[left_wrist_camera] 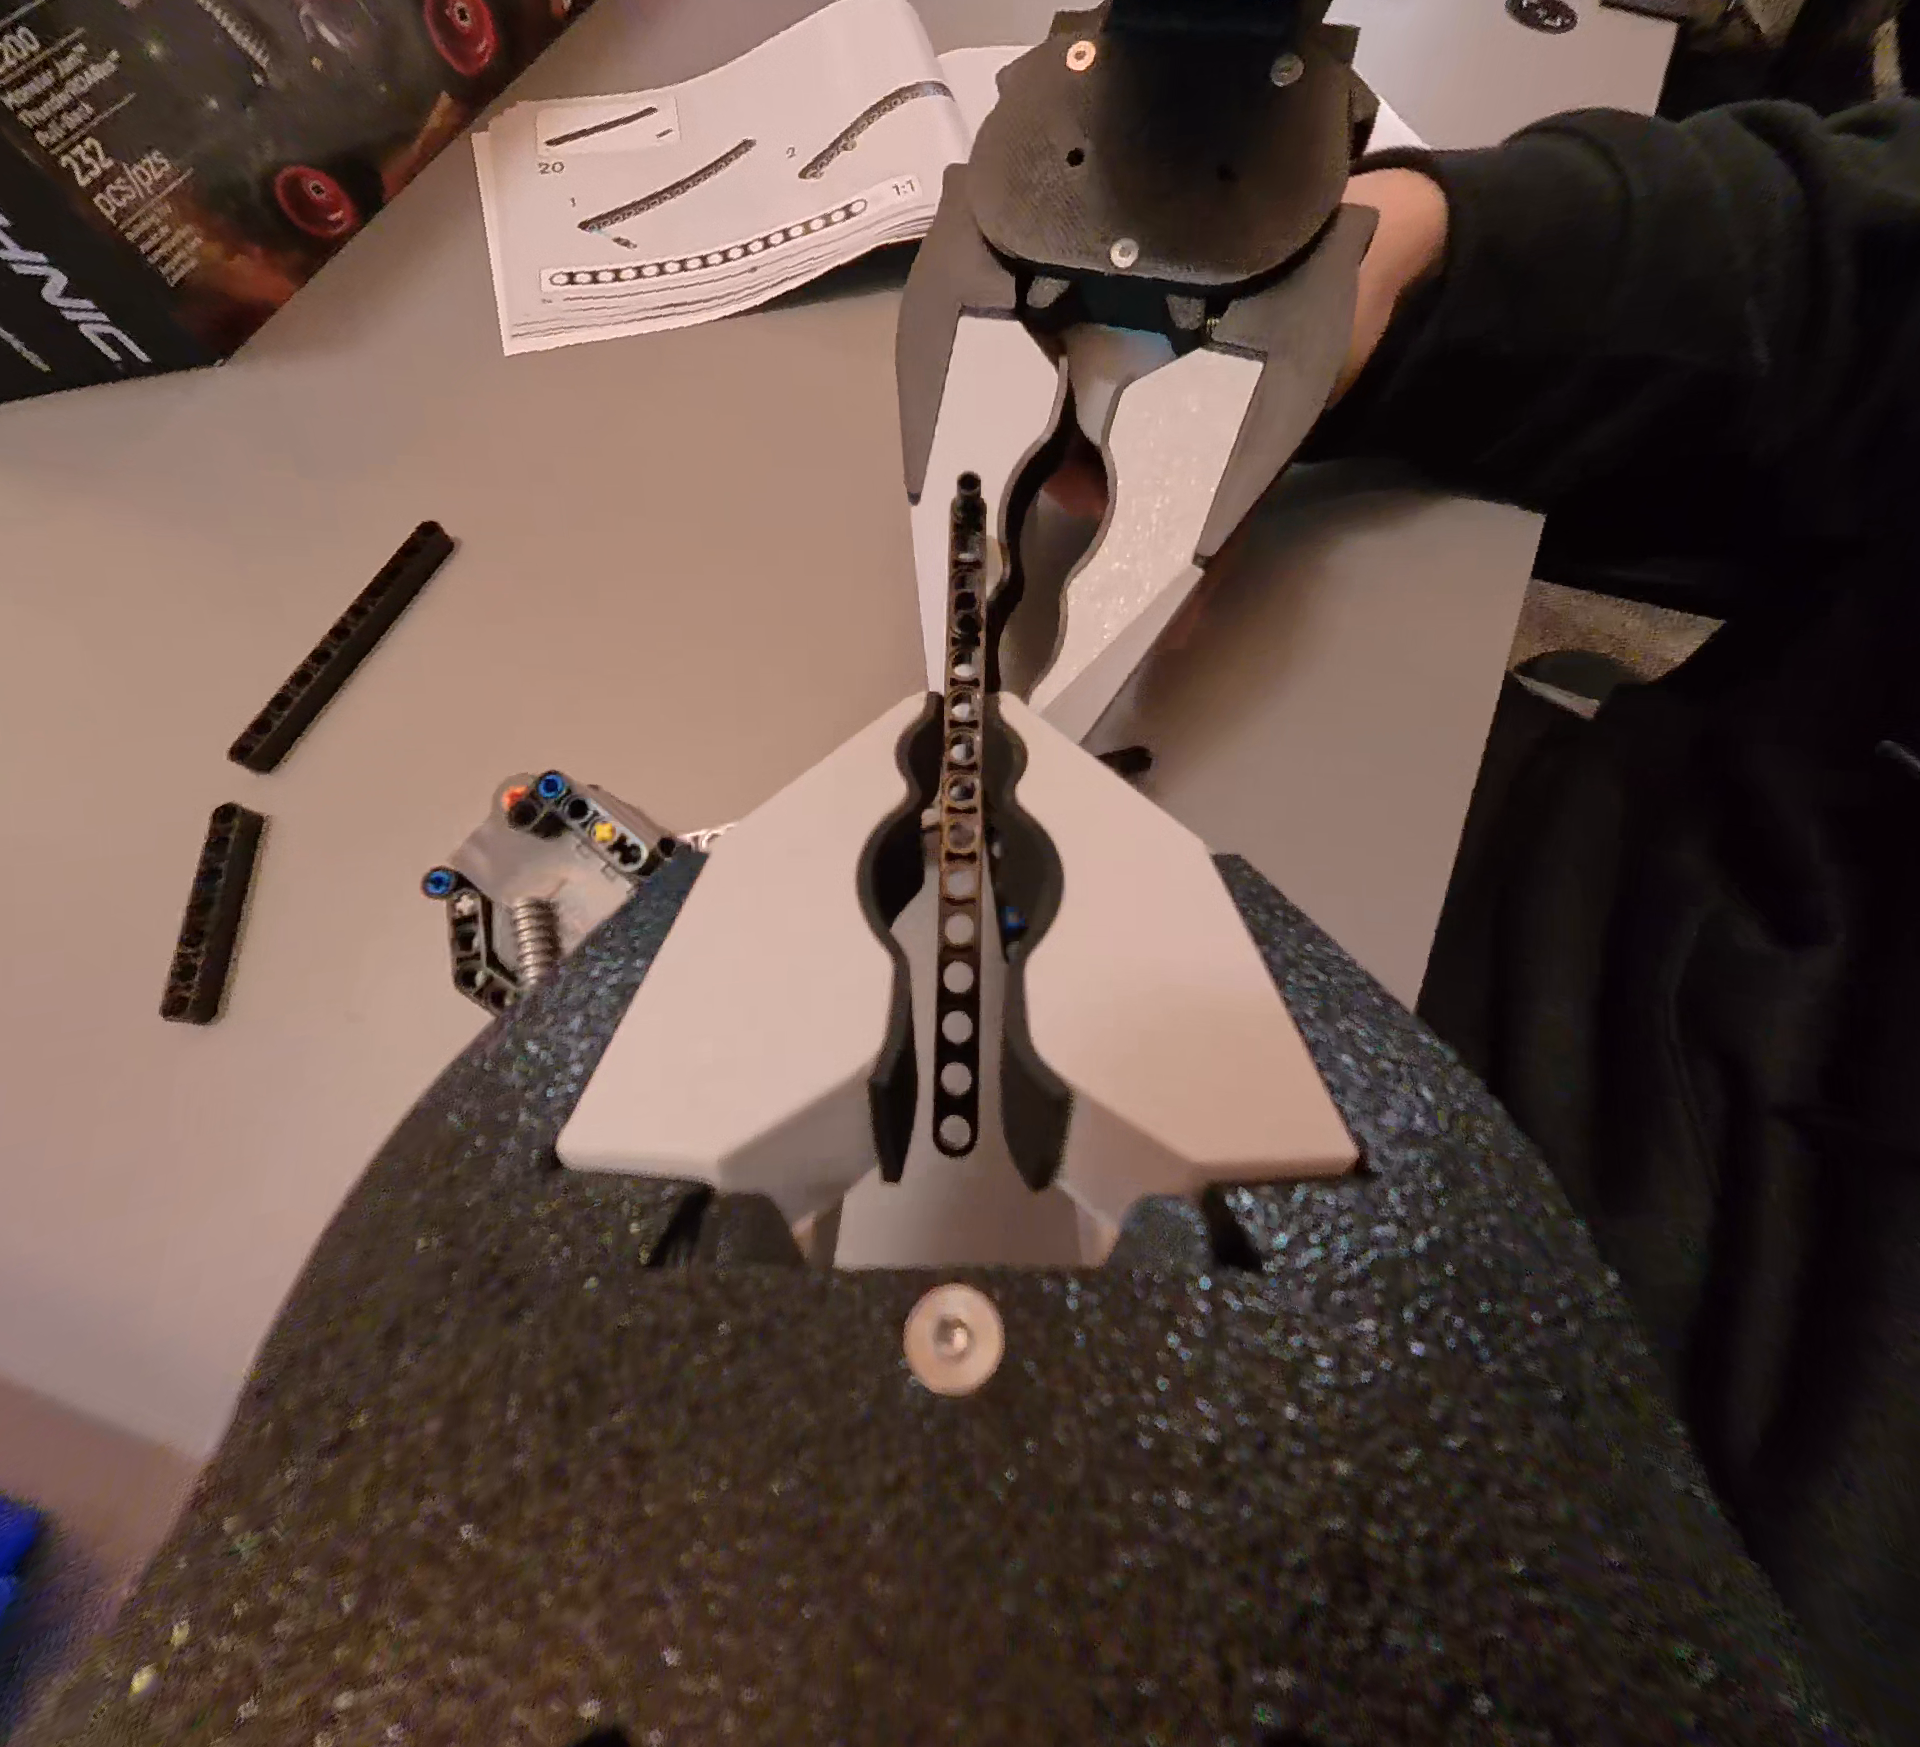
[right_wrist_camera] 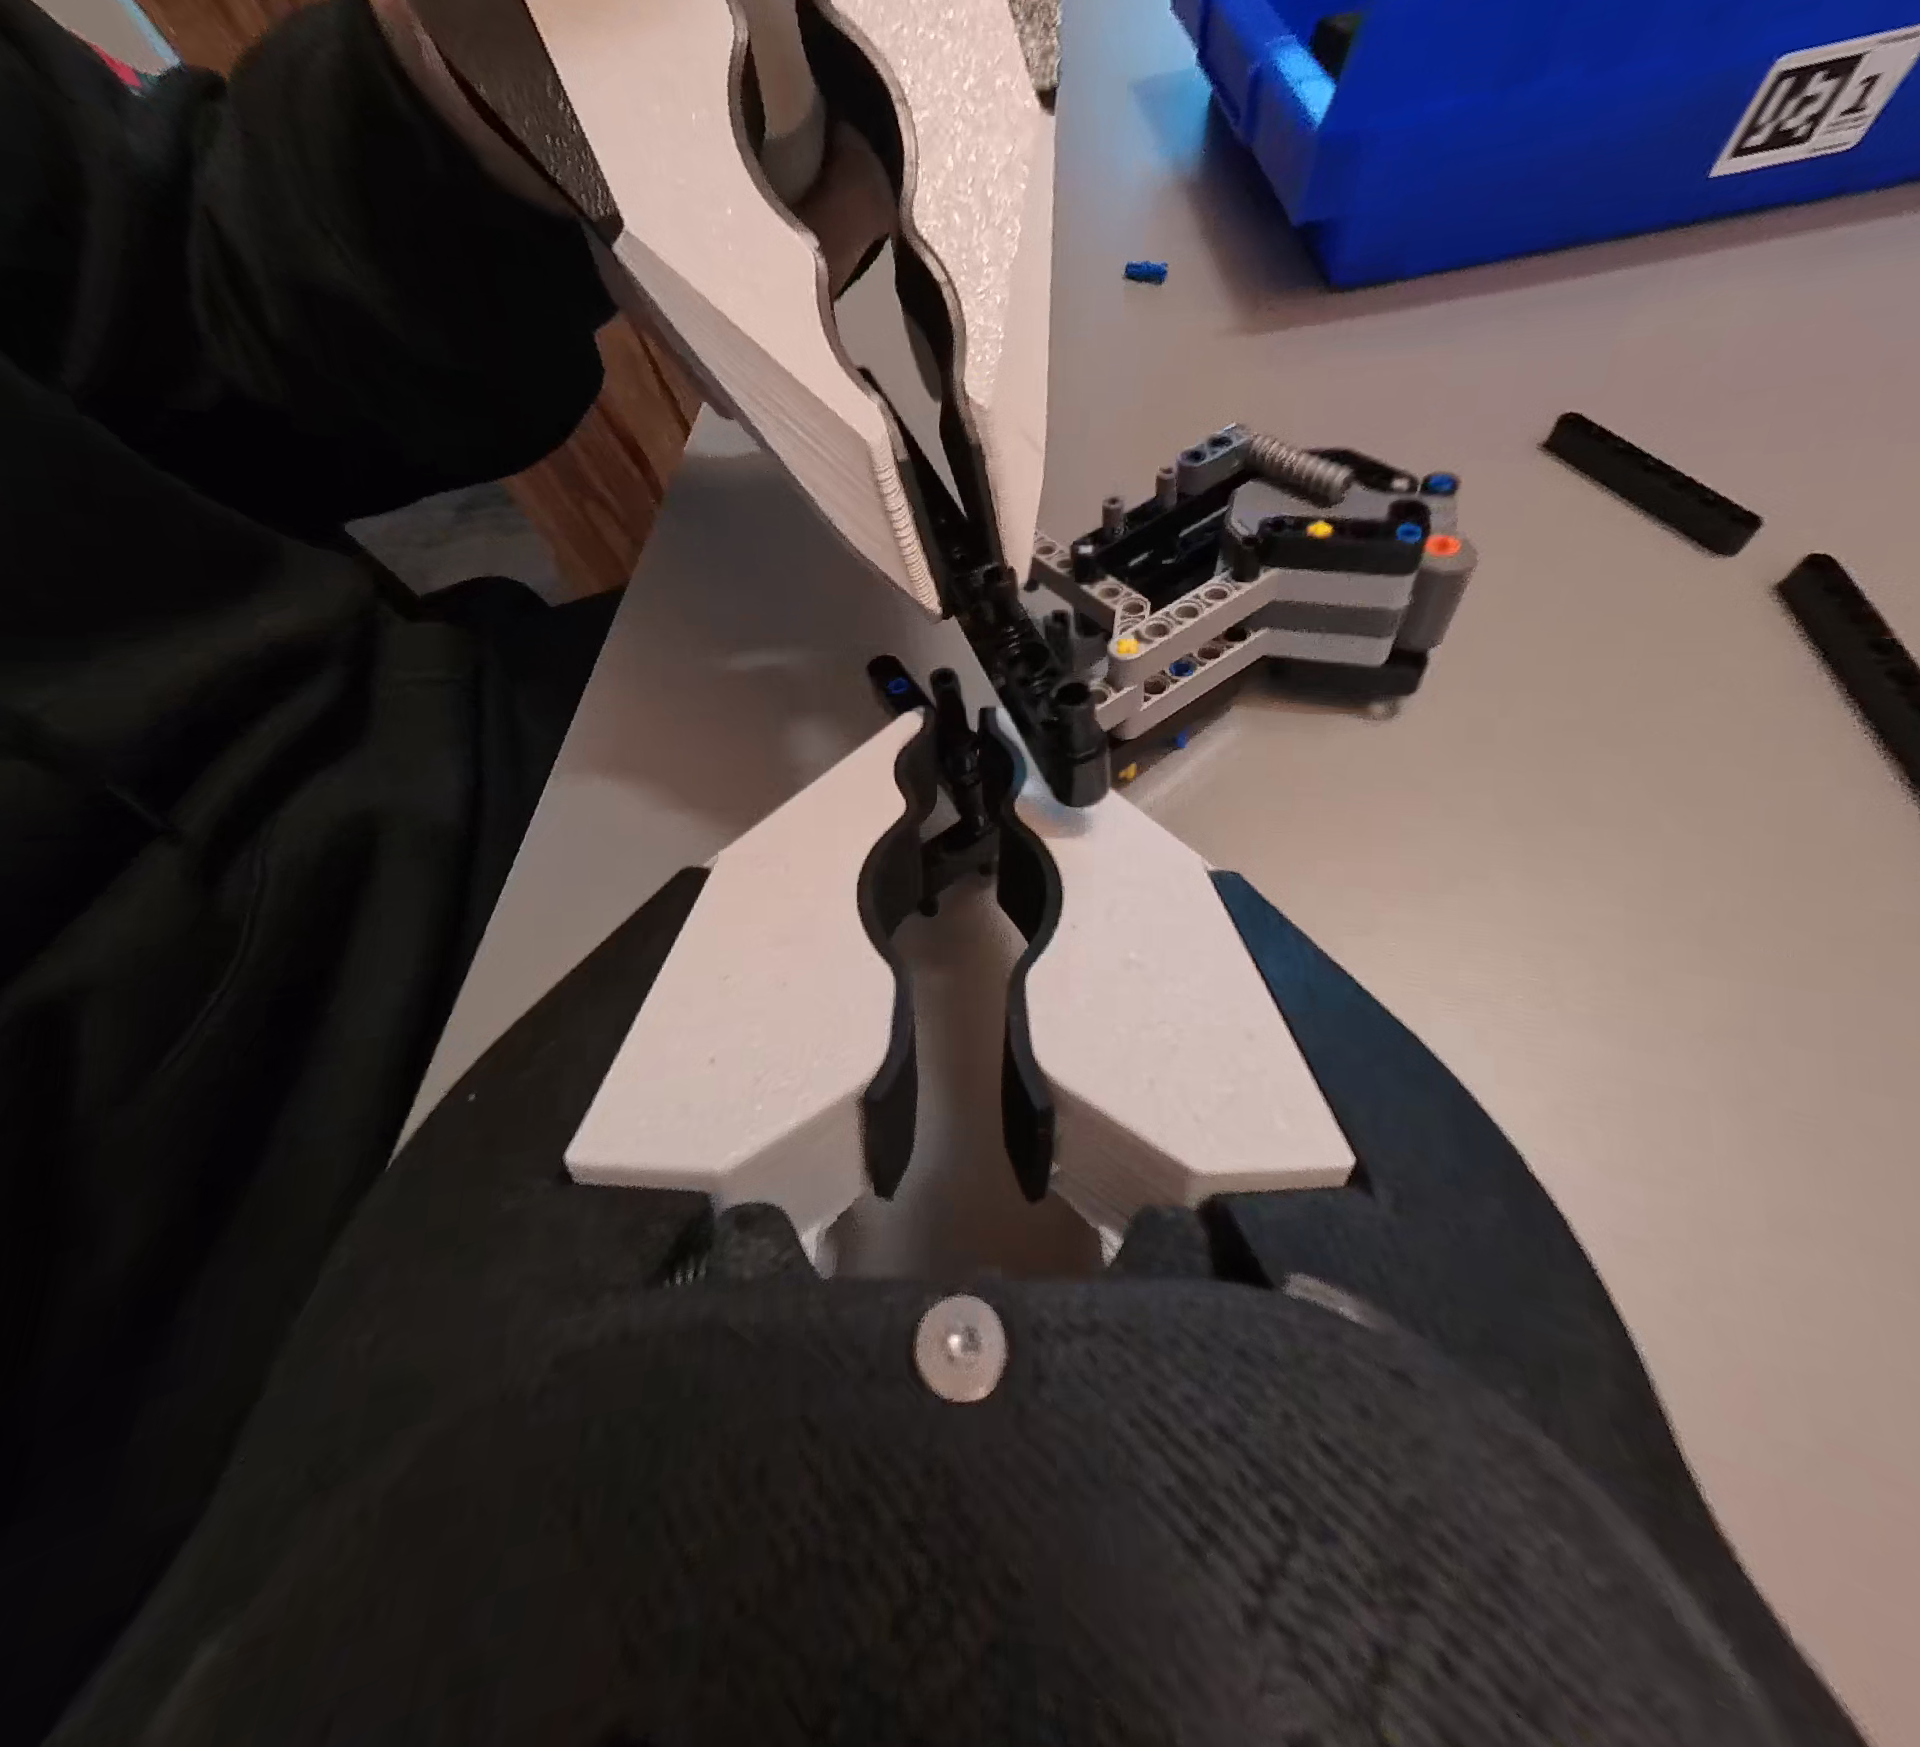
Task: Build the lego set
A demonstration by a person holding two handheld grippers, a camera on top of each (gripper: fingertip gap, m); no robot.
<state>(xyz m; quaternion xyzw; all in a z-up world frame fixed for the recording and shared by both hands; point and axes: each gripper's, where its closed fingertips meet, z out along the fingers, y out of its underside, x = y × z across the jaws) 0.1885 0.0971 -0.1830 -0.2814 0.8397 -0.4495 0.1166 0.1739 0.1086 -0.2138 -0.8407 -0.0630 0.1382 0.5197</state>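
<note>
Here | left tool (left_wrist_camera: 961, 721) pinching long black beam (left_wrist_camera: 958, 918) | right tool (right_wrist_camera: 961, 741) gripping black pin (right_wrist_camera: 961, 762)

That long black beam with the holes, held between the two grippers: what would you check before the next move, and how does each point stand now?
1. Left gripper shut on the long black beam: ok.
2. Right gripper shut on a small black pin: ok.
3. Pin lined up with a hole in the beam: cannot tell, the parts overlap.
4. Pin already seated: cannot tell.
5. Grey and black assembly lying on the table beside the grippers, not pinched: ok.
6. Instruction booklet open: ok.
</note>
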